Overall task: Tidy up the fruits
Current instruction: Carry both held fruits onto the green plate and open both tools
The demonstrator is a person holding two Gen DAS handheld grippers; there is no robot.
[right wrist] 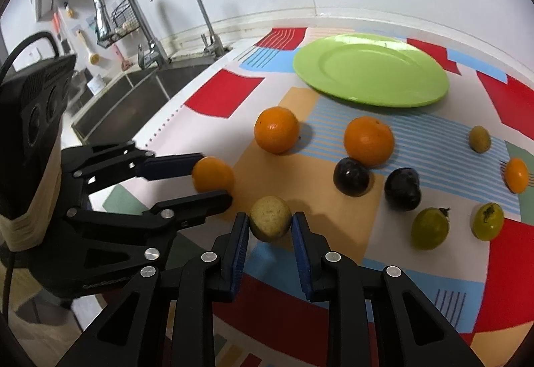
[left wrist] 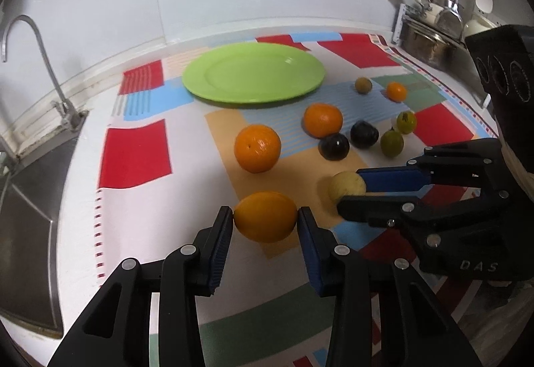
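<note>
My left gripper [left wrist: 265, 220] is shut on an orange [left wrist: 265, 217] just above the patterned cloth; it also shows in the right wrist view [right wrist: 213, 175]. My right gripper [right wrist: 270, 222] is shut on a small yellow fruit [right wrist: 270, 222], seen in the left wrist view [left wrist: 347, 187] too. A green plate [left wrist: 253, 71] lies empty at the back of the cloth. Two more oranges [left wrist: 257, 148] [left wrist: 323, 119], two dark plums [left wrist: 333, 146] [left wrist: 364, 134], a small orange [left wrist: 396, 91] and several small green fruits [left wrist: 392, 142] lie loose between plate and grippers.
A steel sink [left wrist: 23, 200] with a tap [left wrist: 43, 50] lies left of the cloth. Pots and utensils [left wrist: 430, 30] stand at the back right. A white wall runs behind the counter.
</note>
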